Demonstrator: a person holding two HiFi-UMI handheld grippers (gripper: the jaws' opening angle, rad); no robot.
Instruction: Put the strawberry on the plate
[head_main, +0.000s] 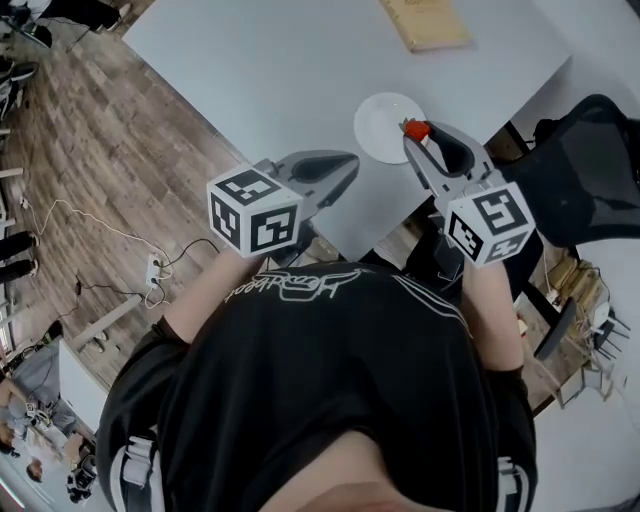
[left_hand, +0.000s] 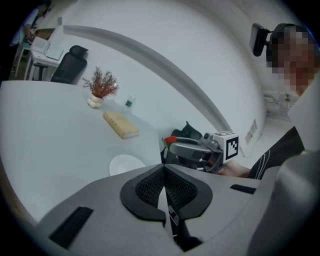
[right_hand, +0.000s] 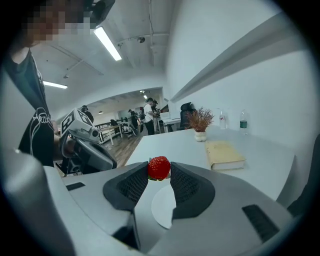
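My right gripper is shut on a red strawberry, pinched between its dark pads at the tips. In the head view the strawberry hangs over the right edge of the small round white plate, which lies near the white table's front corner. Below the strawberry, the plate shows between the jaws. My left gripper hovers to the plate's left at the table edge, its jaws together and nothing in them. From the left gripper view I see the plate and the strawberry.
A tan book lies farther back on the table. A small vase of dried red twigs and a bottle stand beyond it. A black office chair is at my right, wooden floor with cables at my left.
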